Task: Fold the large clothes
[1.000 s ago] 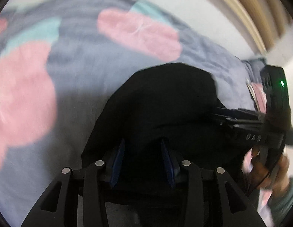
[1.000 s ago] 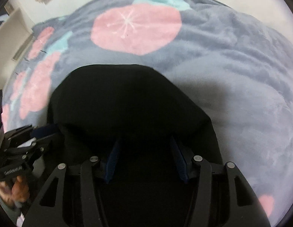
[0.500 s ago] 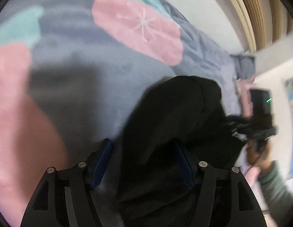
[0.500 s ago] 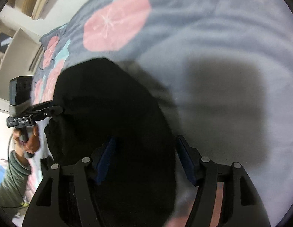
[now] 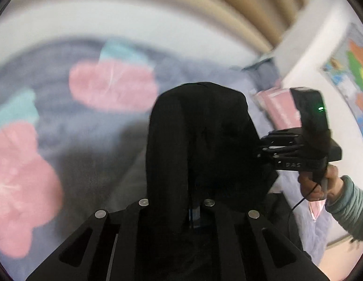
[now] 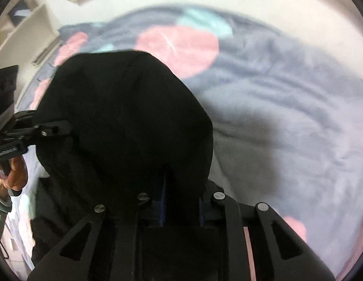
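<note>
**Both jaws have just bitten the black cloth and lifted it**

Left wrist view: the left gripper (image 5: 195, 210) had its jaws wide around the black garment (image 5: 200, 140) half a second ago; they have just been closing and are now pinched together on a ridge of it, which rises dark straight ahead of them. The flowered bed cover (image 5: 64, 140) sits lower and further off than before, so the cloth is coming up. To the right, the other gripper meets the same garment, held by a hand (image 5: 317, 185); pink bedding lies beyond.

Right wrist view: the right gripper (image 6: 181, 206) has likewise just been closing and now clamps a thicker fold. The garment bulges ahead and left; through the blur, I'd guess its lower part still trails on the bed. Nothing stands in the way; the fold can begin.
</note>
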### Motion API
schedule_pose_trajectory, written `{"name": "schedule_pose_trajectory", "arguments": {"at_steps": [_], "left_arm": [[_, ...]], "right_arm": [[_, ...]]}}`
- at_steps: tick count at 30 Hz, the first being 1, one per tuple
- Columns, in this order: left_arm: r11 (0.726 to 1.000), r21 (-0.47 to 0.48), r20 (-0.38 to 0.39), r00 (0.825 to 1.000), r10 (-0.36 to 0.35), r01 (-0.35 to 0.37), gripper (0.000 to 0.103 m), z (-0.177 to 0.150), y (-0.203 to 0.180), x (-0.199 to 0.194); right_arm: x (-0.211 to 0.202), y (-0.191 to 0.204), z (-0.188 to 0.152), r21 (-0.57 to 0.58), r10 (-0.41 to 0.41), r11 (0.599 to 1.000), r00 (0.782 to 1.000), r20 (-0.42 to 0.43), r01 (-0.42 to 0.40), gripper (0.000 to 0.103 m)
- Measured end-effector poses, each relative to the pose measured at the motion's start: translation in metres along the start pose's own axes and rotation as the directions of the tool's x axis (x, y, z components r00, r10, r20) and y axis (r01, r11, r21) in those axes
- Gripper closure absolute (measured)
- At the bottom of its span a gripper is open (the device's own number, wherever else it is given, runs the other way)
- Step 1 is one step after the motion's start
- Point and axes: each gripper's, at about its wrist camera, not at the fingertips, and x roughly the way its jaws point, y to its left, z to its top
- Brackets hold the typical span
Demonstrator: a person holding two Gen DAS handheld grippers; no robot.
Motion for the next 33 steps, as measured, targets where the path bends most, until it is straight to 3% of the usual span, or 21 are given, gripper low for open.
{"name": "schedule_pose_trajectory", "arguments": {"at_steps": [7,11,14,17,22,27,29,33], "left_arm": [[0.995,0.095,0.086,0.996,0.009,-0.017,0.09,-0.058,-0.086,-0.104],[0.984,0.153,0.065,0.995,0.081,-0.09,0.089,-0.114,-0.128,-0.132],[0.989,0.118,0.005,0.996,0.084,-0.084,0.088,-0.152,-0.141,-0.126],[0.991,0.046,-0.061,0.99,0.127,-0.124,0.084,-0.203,-0.139,-0.11],[0.984,-0.033,-0.249,0.955,0.161,-0.174,0.084,-0.281,-0.119,-0.091],[0.985,-0.028,-0.245,0.956,0.159,-0.171,0.084,-0.268,-0.125,-0.128],[0.983,-0.025,-0.229,0.958,0.17,-0.18,0.084,-0.253,-0.124,-0.143],[0.986,-0.061,-0.125,0.981,0.149,-0.157,0.084,-0.212,-0.13,-0.174]], "right_arm": [[-0.135,0.058,-0.081,-0.012,-0.032,0.999,0.987,0.158,0.034,0.081],[-0.168,0.097,-0.133,-0.02,-0.074,0.997,0.982,0.173,0.078,0.081],[-0.163,0.111,-0.177,0.029,-0.142,0.99,0.981,0.129,0.14,0.081],[-0.141,0.109,-0.227,0.168,-0.102,0.981,0.994,0.038,0.095,0.081],[-0.101,0.105,-0.288,0.348,0.016,0.937,0.992,-0.128,0.029,0.08],[-0.118,0.098,-0.301,0.378,0.006,0.924,0.989,-0.145,0.05,0.076],[-0.138,0.097,-0.29,0.361,-0.018,0.931,0.993,-0.115,0.059,0.074],[-0.174,0.107,-0.248,0.304,-0.039,0.951,0.999,-0.03,0.046,0.072]]}}
